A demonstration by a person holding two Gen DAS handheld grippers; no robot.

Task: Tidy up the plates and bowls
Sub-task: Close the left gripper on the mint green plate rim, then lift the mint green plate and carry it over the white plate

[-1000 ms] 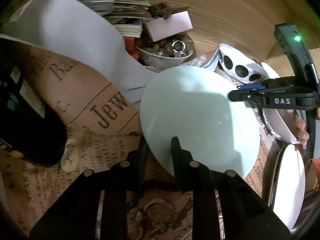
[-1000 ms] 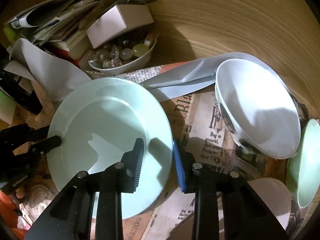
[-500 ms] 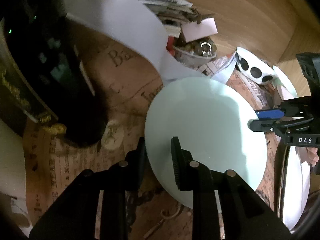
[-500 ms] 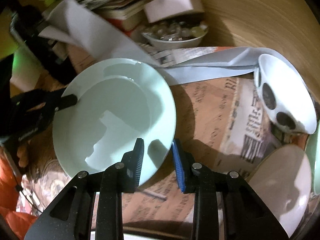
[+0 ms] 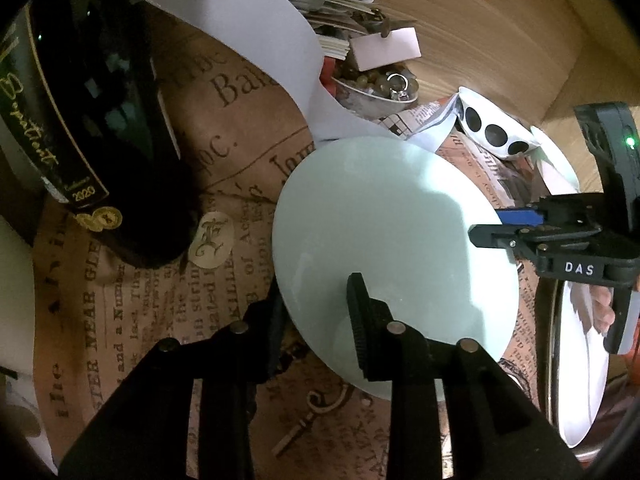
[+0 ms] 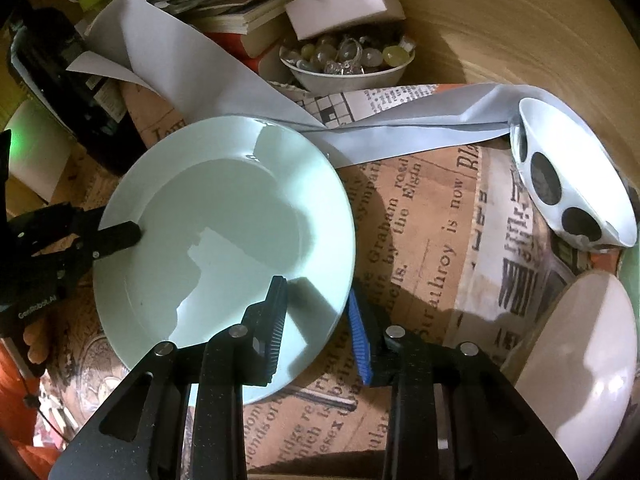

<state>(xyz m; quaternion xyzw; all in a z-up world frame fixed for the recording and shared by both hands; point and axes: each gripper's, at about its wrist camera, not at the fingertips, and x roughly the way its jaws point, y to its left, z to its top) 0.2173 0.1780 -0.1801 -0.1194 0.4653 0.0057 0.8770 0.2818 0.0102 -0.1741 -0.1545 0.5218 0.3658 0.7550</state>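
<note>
Both grips pinch the pale green plate (image 6: 224,240) by opposite rims, left gripper (image 5: 316,312) and right gripper (image 6: 318,320) each straddling an edge, plate above the newsprint sheet (image 6: 420,216), spotted bowl (image 6: 568,184) right, trinket bowl (image 6: 348,64) behind.

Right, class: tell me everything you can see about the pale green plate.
The pale green plate is round, glossy, apparently glazed ceramic, with a broad rim around a shallow empty well. It sits over newspaper-print paper. The left gripper and right gripper straddle opposite edges of its rim, one finger above and one beneath.
</note>
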